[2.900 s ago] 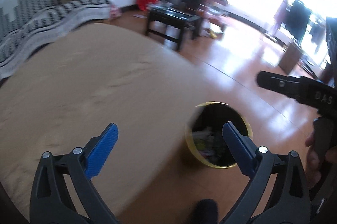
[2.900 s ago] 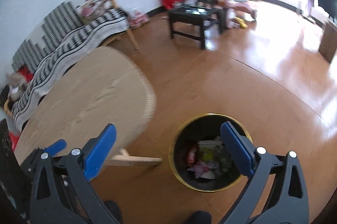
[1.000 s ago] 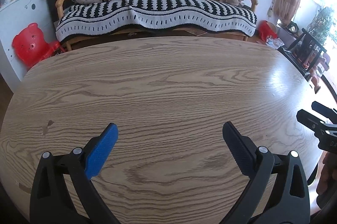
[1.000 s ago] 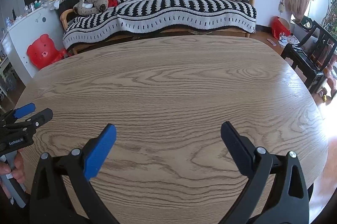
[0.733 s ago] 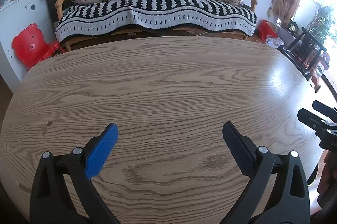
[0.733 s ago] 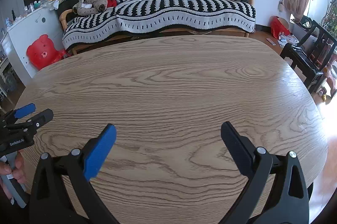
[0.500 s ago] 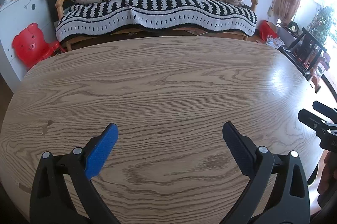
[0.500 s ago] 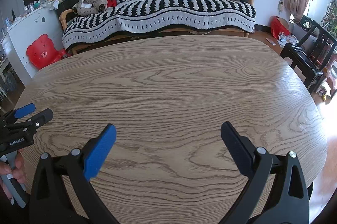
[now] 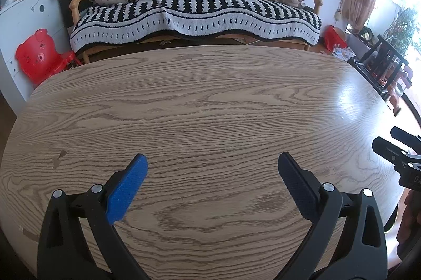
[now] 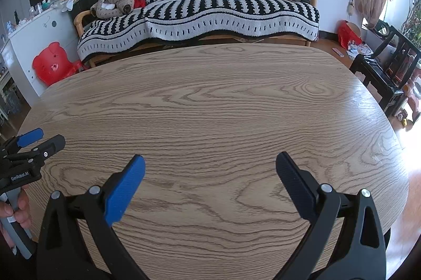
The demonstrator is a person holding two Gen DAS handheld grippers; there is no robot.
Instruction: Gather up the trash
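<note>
Ahead of both jaws, bare counter (image 9: 210,101): we see no trash. Left gripper (image 9: 212,169) and right gripper (image 10: 210,172) spread, holding nothing. Risk: closing on air, or scraping wood.

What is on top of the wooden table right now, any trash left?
Nothing lies on the table: only bare wood grain and a small dark mark near its left edge. Both the left gripper and right gripper hover open and empty. The near edge is hidden behind them.
</note>
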